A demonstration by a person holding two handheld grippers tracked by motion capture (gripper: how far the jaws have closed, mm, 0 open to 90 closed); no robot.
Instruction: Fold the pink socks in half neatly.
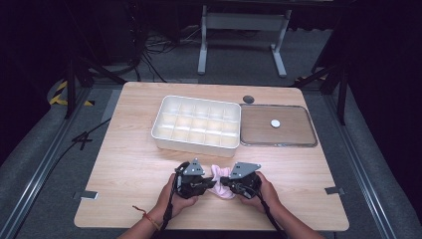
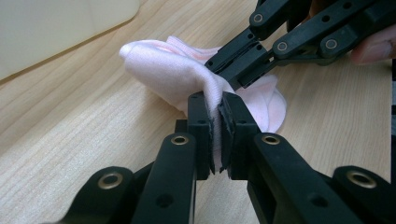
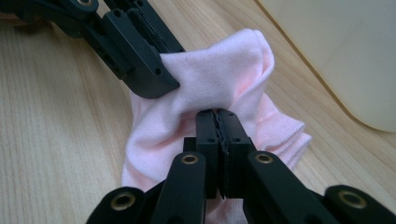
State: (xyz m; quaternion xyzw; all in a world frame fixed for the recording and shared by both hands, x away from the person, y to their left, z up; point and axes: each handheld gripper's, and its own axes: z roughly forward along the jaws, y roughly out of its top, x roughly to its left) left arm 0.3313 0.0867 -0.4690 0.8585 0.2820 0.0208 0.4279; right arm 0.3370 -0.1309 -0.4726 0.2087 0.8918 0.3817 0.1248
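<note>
A small pale pink cloth (image 1: 220, 179) lies bunched on the wooden table near its front edge, between both grippers. My left gripper (image 1: 209, 183) is shut on a fold of the pink cloth (image 2: 177, 74), pinched between its jaws (image 2: 215, 100). My right gripper (image 1: 225, 182) is shut on another fold of the pink cloth (image 3: 210, 79), its jaws closed tight (image 3: 218, 114). The two grippers face each other, tips nearly touching. The other gripper's black jaws cross the top of each gripper view.
A white compartment tray (image 1: 161, 118) stands behind the cloth at mid-table. Right of it lies a flat rimmed tray (image 1: 259, 124) with a small white disc (image 1: 275, 123). A dark round cap (image 1: 248, 99) sits near the far edge.
</note>
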